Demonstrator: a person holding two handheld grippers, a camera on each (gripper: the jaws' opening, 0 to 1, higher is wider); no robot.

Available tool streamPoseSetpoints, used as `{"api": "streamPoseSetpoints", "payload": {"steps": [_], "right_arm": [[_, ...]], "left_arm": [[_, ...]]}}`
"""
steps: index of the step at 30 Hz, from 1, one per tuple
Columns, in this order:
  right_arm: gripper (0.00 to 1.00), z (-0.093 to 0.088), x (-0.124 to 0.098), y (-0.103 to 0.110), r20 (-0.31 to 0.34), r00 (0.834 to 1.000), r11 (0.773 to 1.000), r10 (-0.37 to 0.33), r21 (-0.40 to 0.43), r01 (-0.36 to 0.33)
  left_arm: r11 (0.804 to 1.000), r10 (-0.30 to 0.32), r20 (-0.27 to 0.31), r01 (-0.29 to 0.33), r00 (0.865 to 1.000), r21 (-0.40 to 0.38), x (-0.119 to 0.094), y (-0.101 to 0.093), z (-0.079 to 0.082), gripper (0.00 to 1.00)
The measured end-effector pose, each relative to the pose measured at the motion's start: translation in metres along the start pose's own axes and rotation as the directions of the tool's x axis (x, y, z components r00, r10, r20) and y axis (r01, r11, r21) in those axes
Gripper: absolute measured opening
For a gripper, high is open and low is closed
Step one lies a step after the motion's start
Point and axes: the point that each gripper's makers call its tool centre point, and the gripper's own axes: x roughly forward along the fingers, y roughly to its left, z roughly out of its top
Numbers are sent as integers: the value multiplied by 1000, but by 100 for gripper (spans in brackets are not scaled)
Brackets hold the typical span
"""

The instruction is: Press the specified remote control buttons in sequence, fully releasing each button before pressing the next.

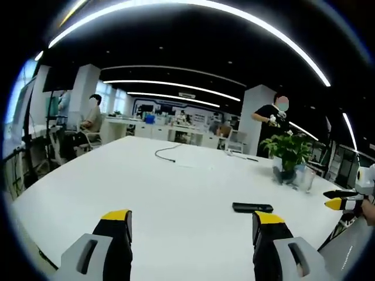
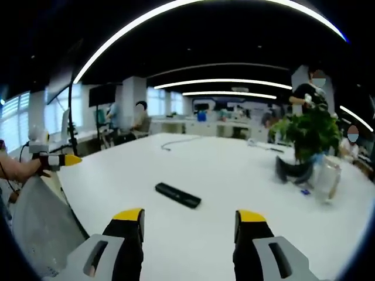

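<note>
— Black plastic, that remote (image 2: 178,195): we judge it light, stiff and slick on the white table (image 2: 234,175), so a push off-centre could skate it sideways. Where would we take hold?

— We wouldn't lift it. We'd steady one long edge with one tongs and press down with a tip of the other. The buttons are too small for us to make out from here, so we can't say which end carries them.

— And where does it lie?

— Flat on the table, well apart from both tongs. In the right gripper view it sits ahead of the right tongs (image 2: 188,221), a little left of the gap, lying slantwise. In the left gripper view the remote (image 1: 252,207) lies ahead and off to the right, nearer the right-hand tip of the left tongs (image 1: 192,221).

— State of the tongs?

— Both spread wide, pinching nothing, hovering over the near edge. A potted plant (image 2: 309,137) stands farther back, well clear of the remote.
</note>
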Motion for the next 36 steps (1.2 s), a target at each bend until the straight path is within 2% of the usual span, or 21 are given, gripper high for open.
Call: {"api": "streamPoseSetpoints", "payload": {"steps": [3, 5, 10, 13, 18, 19, 21, 22, 24, 25, 27, 30, 32, 33, 36], "right_arm": [[60, 0, 0, 0, 0, 1000, 1000, 6, 7, -6], [60, -1, 1, 0, -6, 1000, 1000, 9, 11, -9], [59, -3, 0, -8, -17, 999, 1000, -27, 9, 27], [60, -8, 1, -15, -45, 997, 998, -56, 17, 57], [60, -8, 0, -16, -45, 997, 998, -63, 14, 63], [61, -8, 1, -16, -45, 997, 998, -57, 12, 58], [60, -6, 1, -15, -35, 998, 998, -57, 1, 57], [60, -8, 1, -17, -42, 997, 998, -63, -2, 63], [61, -13, 4, -20, -66, 996, 998, -66, -3, 66], [61, -13, 4, -20, -65, 996, 998, -61, -4, 61], [61, -12, 4, -19, -58, 997, 998, -55, -10, 54], [61, -17, 6, -19, -80, 995, 998, -55, -22, 53], [61, -17, 6, -18, -81, 995, 998, -52, -23, 50], [61, -17, 6, -18, -80, 996, 999, -50, -25, 48], [61, -19, 7, -16, -86, 996, 999, -38, -24, 36]], "left_arm": [[1000, 13, 2, -13, 1000, -2, 0, 1, 0, 87], [1000, 16, -21, -16, 1000, 15, 1, 1, -3, 87], [999, -16, -41, 18, 999, 31, 3, -6, -7, 87], [997, -55, -91, 60, 994, 54, 7, -15, -15, 89], [990, -121, -98, 128, 988, 61, 7, -28, -13, 89], [987, -151, -100, 156, 984, 48, 8, -33, -12, 89], [984, -163, -114, 170, 980, 54, 8, -36, -12, 90], [982, -169, -164, 181, 972, 63, 7, -38, -18, 91], [971, -196, -190, 218, 962, 102, 8, -45, -19, 91], [966, -196, -199, 223, 960, 126, 8, -46, -19, 91], [958, -211, -243, 250, 947, 140, 10, -52, -24, 92], [932, -267, -310, 326, 912, 157, 15, -68, -29, 96], [923, -275, -343, 346, 898, 166, 18, -73, -33, 96], [922, -281, -342, 352, 897, 163, 20, -76, -33, 96], [907, -314, -387, 395, 867, 149, 26, -87, -42, 96]]}}
